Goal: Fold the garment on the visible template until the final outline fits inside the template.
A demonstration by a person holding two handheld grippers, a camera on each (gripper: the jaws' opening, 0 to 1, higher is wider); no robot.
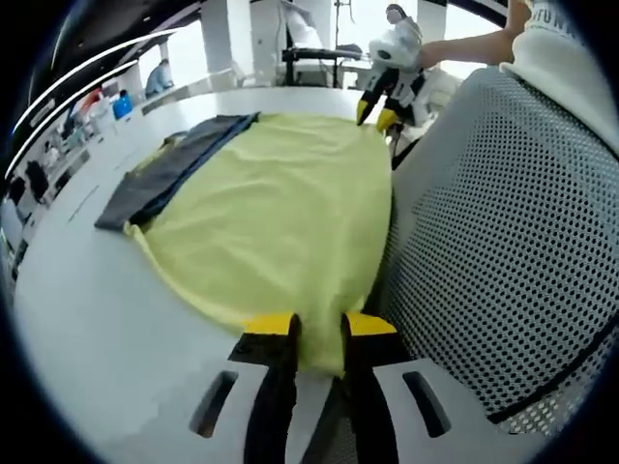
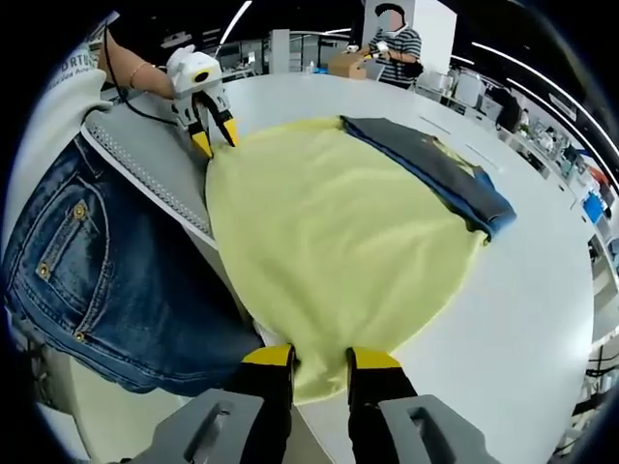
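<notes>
A pale yellow garment lies spread flat on the white table. At its far side a dark blue-grey cloth lies partly under it. My left gripper stands at the near hem, jaws apart, with the hem's edge lying between them. My right gripper stands the same way at another part of the near hem of the yellow garment. Each gripper appears in the other's view at the cloth's corner, the right gripper and the left gripper, both with fingers spread. The dark cloth is at the upper right there.
A grey mesh chair back stands against the table's near edge. The person's blue jeans are close to the table edge. Another person stands beyond the far end of the table. Shelves and desks lie farther off.
</notes>
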